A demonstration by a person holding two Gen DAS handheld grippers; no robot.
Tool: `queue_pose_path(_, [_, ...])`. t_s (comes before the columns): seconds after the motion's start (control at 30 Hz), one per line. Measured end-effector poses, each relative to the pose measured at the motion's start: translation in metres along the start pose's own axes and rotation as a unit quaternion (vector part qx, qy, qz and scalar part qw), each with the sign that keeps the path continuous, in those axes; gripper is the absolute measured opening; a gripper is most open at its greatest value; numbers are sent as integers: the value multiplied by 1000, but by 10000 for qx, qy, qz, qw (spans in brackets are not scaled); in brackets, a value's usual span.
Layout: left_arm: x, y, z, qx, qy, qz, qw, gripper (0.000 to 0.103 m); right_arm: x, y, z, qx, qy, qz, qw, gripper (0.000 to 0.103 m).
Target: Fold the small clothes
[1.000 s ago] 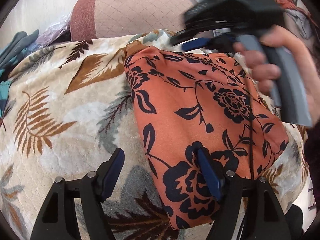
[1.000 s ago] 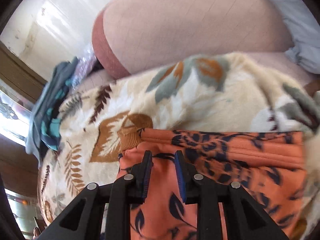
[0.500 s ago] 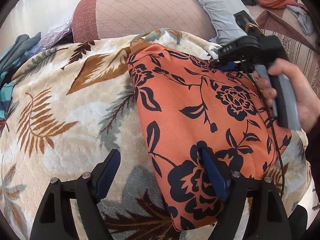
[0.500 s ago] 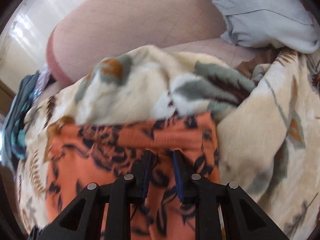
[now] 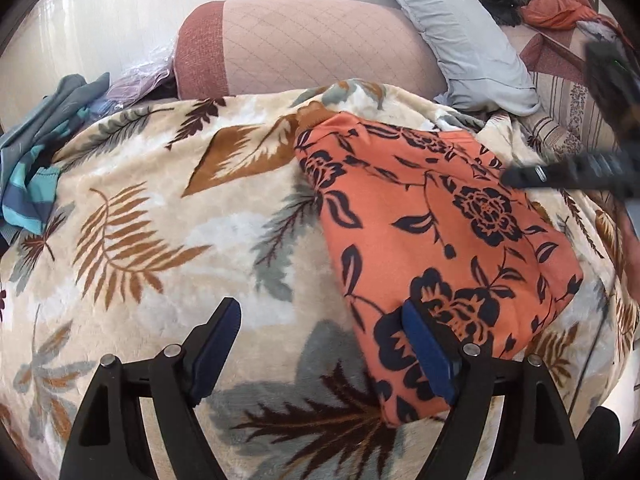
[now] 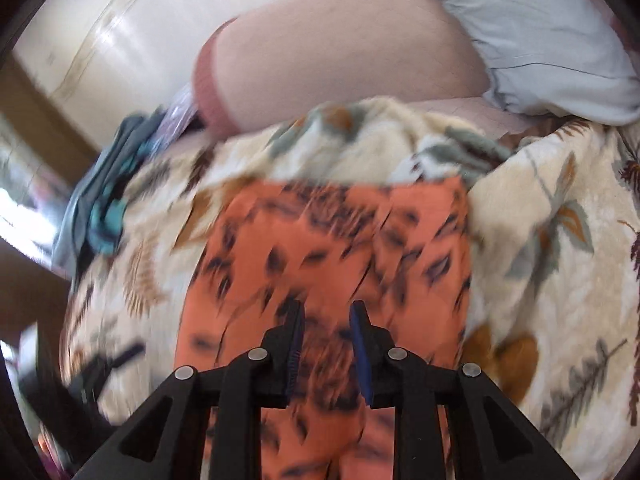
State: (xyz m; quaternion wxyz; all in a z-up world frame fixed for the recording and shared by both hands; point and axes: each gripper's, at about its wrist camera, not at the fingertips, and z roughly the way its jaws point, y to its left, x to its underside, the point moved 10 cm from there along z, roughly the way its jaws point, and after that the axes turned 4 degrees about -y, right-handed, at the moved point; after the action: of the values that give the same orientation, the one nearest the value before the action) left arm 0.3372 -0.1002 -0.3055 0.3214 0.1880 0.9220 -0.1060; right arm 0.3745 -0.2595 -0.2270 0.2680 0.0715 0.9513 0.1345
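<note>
The orange floral garment (image 5: 436, 240) lies folded into a compact, roughly rectangular panel on the leaf-patterned plush blanket (image 5: 160, 216), with its banded edge toward the far side, close to the pink quilted bolster (image 5: 312, 52). The left gripper (image 5: 324, 344) hangs low over the near end with its tongs wide apart and empty; its right-hand pad (image 5: 428, 356) sits against the garment's near corner while the other pad is over bare blanket. The right gripper (image 6: 326, 340) hovers above the middle of the cloth, its tongs slightly apart and gripping nothing; its view is blurred by motion, so finer detail of the fabric is lost.

This looks like the pause between folds or after the last one, with the piece lying flat and released. If another fold is wanted, the next move calls for pinching both layers at one end and carrying them squarely over the other. A pile of teal and grey clothing (image 5: 32, 168) waits at the blanket's far-left edge, and a grey pillow (image 5: 460, 36) lies beyond.
</note>
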Motion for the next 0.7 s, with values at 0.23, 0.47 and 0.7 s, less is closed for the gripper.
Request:
queue_pose_path(0.23, [21, 2, 4, -68, 252, 379, 9989, 84, 107, 12, 12, 359, 192, -646, 9971, 27])
queue_pose_path(0.47, [19, 12, -7, -220, 108, 444, 9987, 84, 96, 16, -1, 341, 622, -324, 9970, 27])
queue_pose_path(0.7, [25, 27, 1, -561, 303, 477, 9968, 84, 43, 61, 22, 76, 263, -594, 9979, 27])
